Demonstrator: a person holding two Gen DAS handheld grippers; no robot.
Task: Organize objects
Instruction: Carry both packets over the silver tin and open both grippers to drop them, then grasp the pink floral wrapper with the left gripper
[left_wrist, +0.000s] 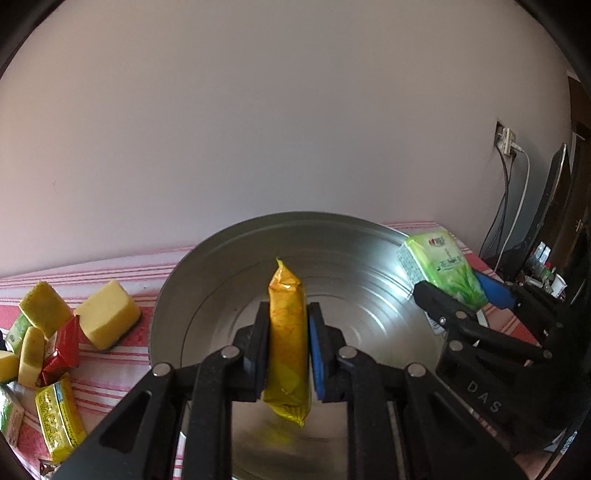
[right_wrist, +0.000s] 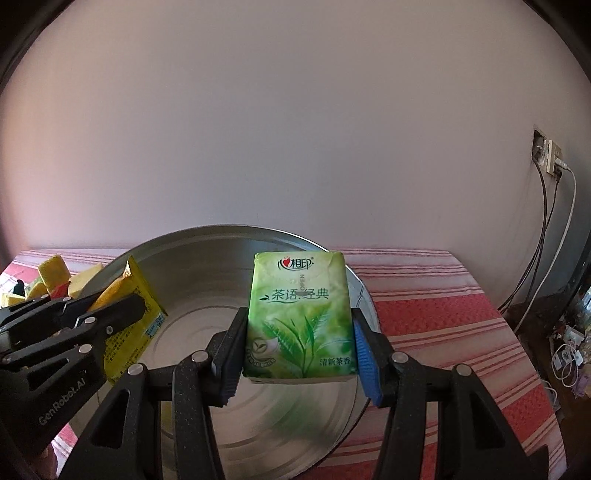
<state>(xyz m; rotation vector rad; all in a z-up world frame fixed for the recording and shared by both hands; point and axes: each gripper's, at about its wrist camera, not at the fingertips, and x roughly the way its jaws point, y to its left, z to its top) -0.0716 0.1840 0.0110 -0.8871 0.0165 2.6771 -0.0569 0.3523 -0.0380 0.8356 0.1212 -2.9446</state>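
Holding over metal basin (left_wrist: 207, 273) | left gripper (left_wrist: 288, 345) clamps yellow packet (left_wrist: 288, 332) upright, above basin middle | right gripper (right_wrist: 297, 345) grips green tissue pack (right_wrist: 299, 314), long axis pointing far, above basin's right side | drop lies straight below both

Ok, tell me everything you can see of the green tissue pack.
The green tissue pack is a soft, glossy plastic-wrapped packet, light green with a tea-leaf picture, Chinese print, a red-and-white logo at the top and a small "OPEN" mark. One side carries a white label with fine print. It stands upright, clamped at its two sides between the pads of the right gripper, held above the metal basin and touching nothing else.
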